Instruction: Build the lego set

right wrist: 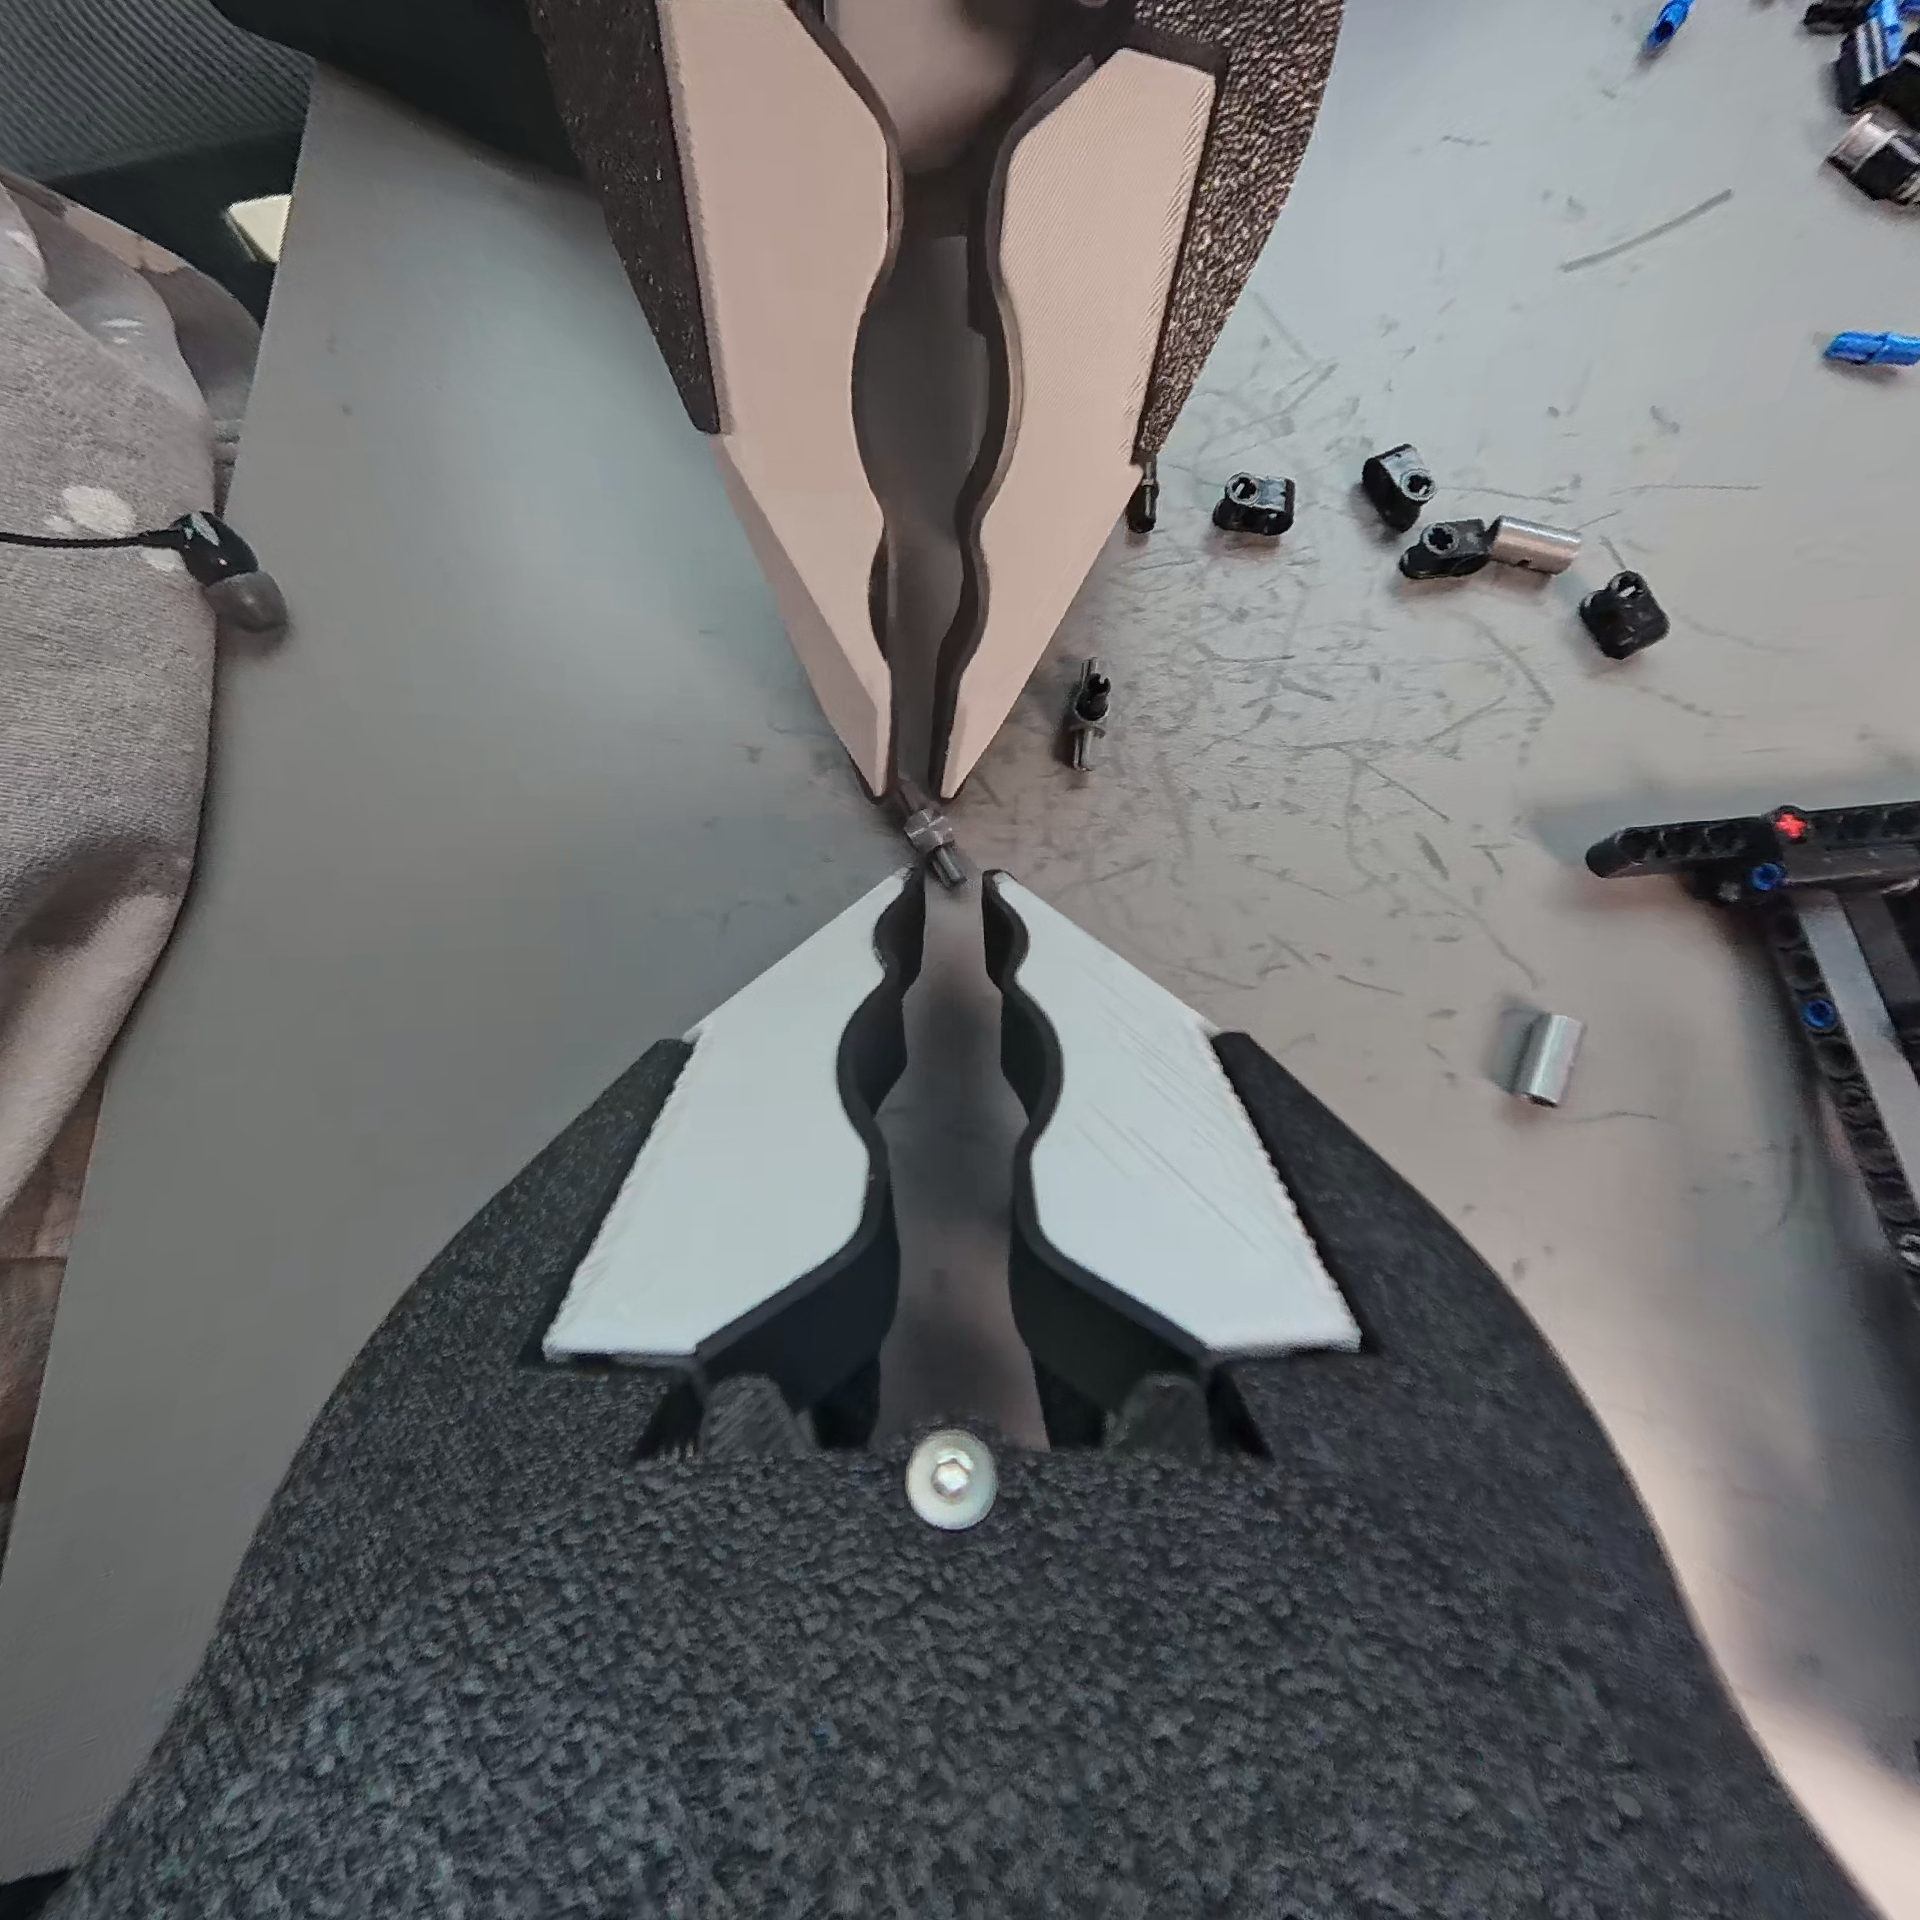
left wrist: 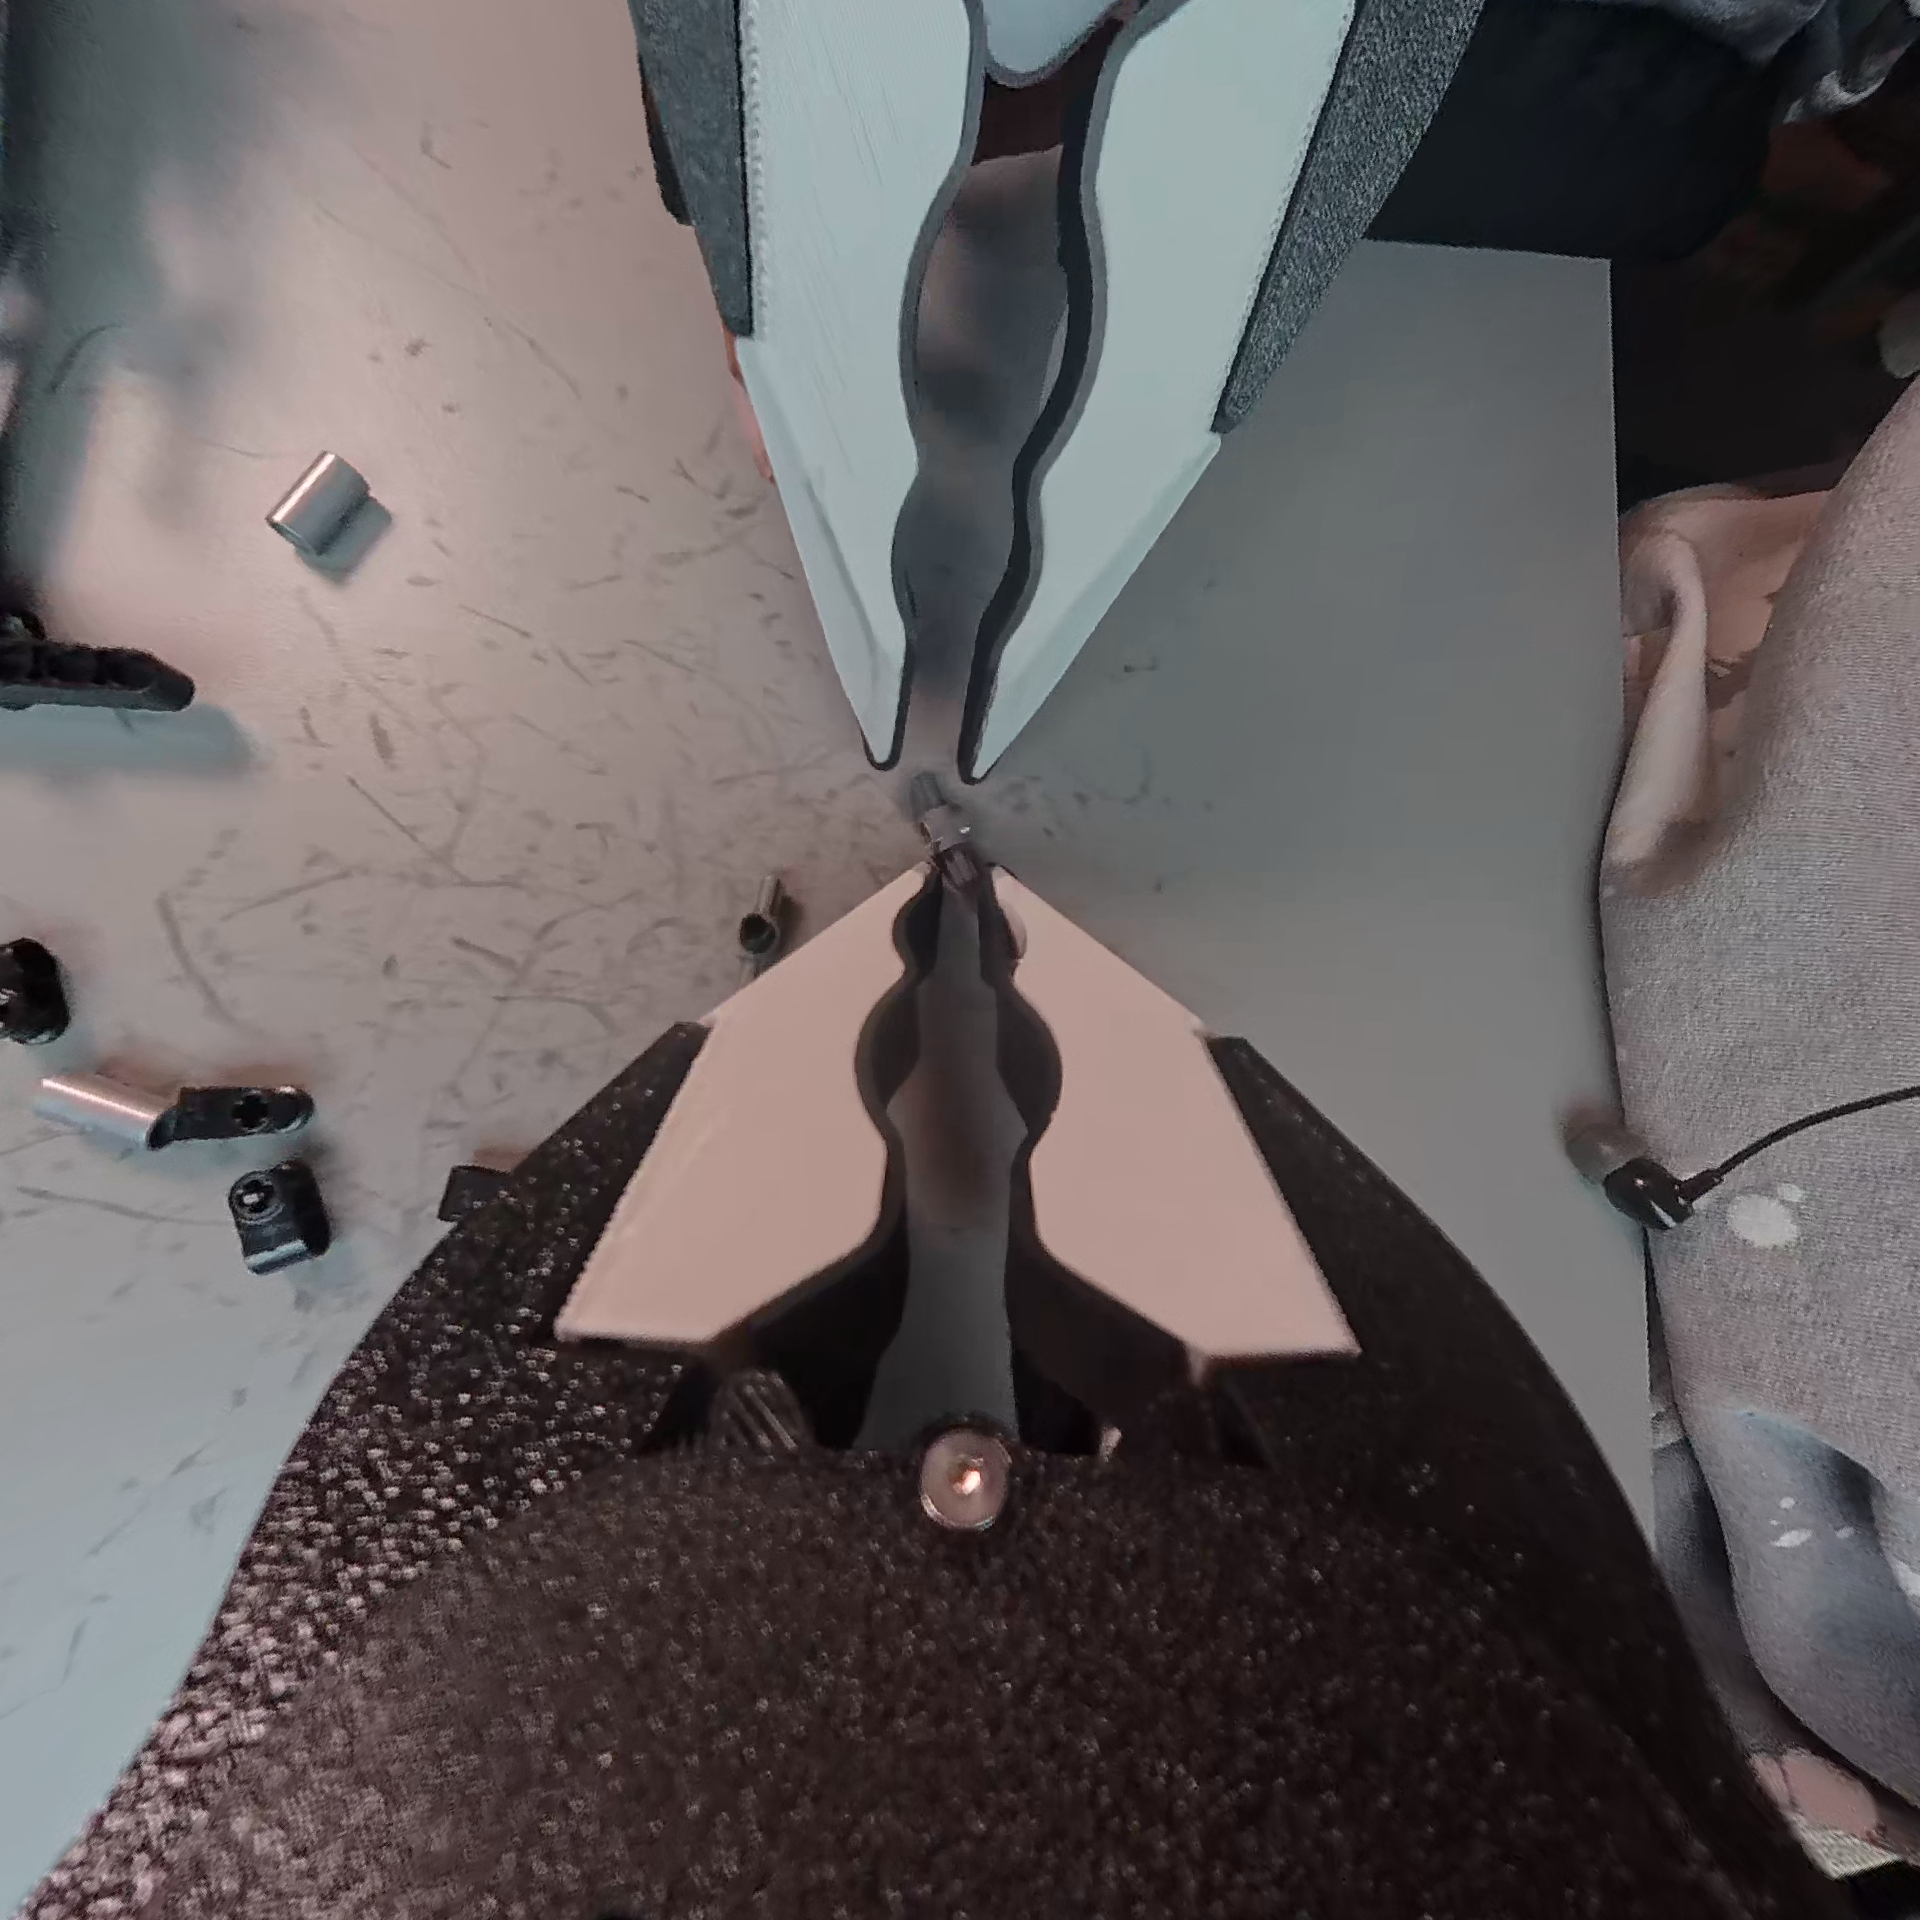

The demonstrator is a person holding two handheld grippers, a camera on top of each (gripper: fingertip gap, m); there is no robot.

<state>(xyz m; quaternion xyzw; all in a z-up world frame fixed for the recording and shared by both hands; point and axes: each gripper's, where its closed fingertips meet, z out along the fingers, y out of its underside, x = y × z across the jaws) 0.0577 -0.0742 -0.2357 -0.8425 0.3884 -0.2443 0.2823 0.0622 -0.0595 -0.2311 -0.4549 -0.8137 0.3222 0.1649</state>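
A scratched grey table [right wrist: 1351, 260] fills both views. At the right edge of the right wrist view lies a black beam frame [right wrist: 1787, 862]. Tip to tip at centre, the left gripper [left wrist: 958, 871] has its pinkish fingers pinched on a small dark grey pin [right wrist: 928, 834] — the right gripper [right wrist: 951, 883] stands slightly apart just at its free end. Black connectors [right wrist: 1252, 501] and silver sleeves [right wrist: 1541, 1057] lie scattered right of centre.

I see a dark grey pin [right wrist: 932, 840], black connectors [right wrist: 1254, 503], a silver sleeve [right wrist: 1542, 1057], blue pins [right wrist: 1870, 348] and a scratched grey table [right wrist: 1351, 727].
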